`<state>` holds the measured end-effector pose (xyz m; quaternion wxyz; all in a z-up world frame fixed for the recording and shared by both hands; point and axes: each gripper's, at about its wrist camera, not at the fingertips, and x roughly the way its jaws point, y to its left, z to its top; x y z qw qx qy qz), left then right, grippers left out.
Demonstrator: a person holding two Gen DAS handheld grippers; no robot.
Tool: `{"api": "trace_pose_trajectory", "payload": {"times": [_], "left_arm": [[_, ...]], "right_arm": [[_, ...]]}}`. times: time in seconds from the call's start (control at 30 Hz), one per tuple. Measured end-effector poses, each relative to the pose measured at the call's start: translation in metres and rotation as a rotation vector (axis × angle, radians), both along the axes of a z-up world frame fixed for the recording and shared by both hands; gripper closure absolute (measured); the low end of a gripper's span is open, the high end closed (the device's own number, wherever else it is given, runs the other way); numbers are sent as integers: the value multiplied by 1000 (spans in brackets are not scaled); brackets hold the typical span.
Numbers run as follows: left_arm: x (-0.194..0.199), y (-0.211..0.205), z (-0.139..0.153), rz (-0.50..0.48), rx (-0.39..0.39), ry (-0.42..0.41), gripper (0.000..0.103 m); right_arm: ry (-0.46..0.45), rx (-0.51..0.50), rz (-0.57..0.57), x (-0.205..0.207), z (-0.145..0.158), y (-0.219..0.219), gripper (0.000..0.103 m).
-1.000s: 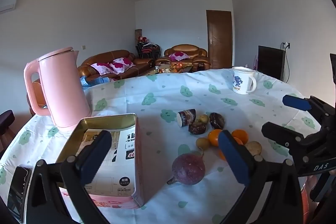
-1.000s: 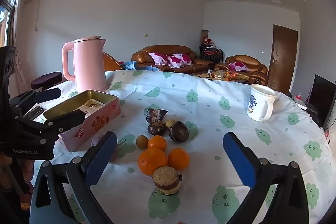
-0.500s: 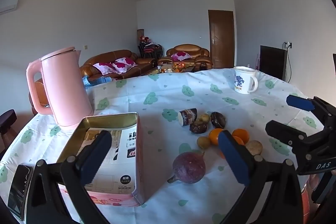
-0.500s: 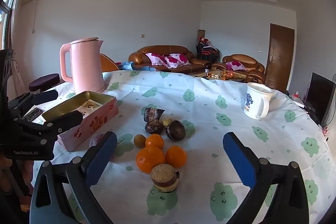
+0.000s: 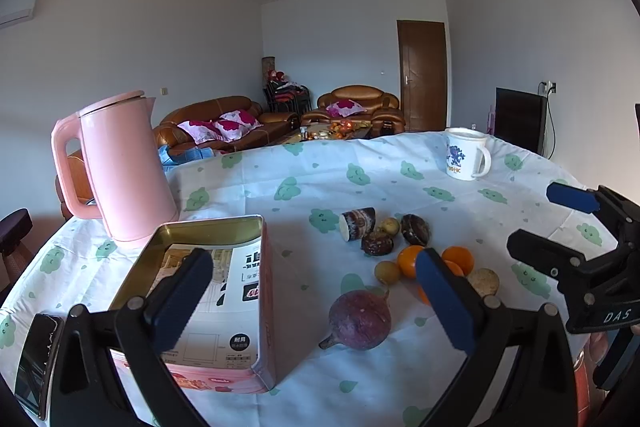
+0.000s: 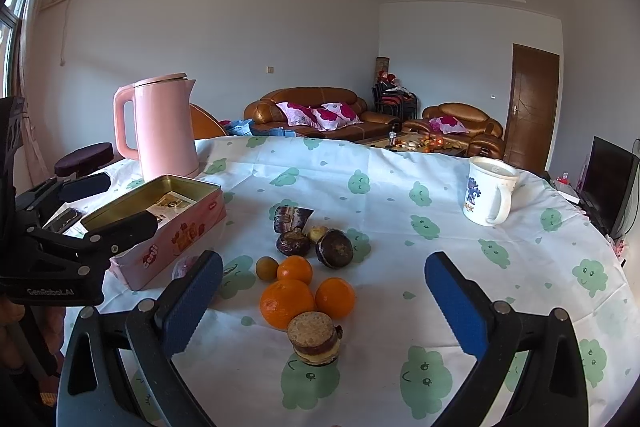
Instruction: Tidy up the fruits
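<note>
Drifted slightly back from fruit pile. Left gripper [image 5: 312, 291], right gripper [image 6: 324, 291] both spread wide, empty. Risk: oranges [image 6: 287, 303] rolling off tablecloth [image 6: 440, 251] if nudged.

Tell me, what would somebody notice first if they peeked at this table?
Probably the tall pink kettle at the far left of the table, with the open pink tin lying just in front of it. Next come the three bright oranges bunched among darker fruit in the middle, and the white mug alone at the right. Both grippers, left and right, are open and empty.
</note>
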<state>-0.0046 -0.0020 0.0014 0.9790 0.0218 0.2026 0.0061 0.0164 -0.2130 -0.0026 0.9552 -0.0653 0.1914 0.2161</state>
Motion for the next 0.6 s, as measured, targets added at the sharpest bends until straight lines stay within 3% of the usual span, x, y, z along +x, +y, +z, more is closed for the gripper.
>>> {"api": "trace_pose_trajectory", "payload": {"times": [0.6], "left_arm": [[0, 3, 0, 1, -4, 1, 0]], "right_arm": [[7, 6, 6, -2, -4, 2, 1]]}}
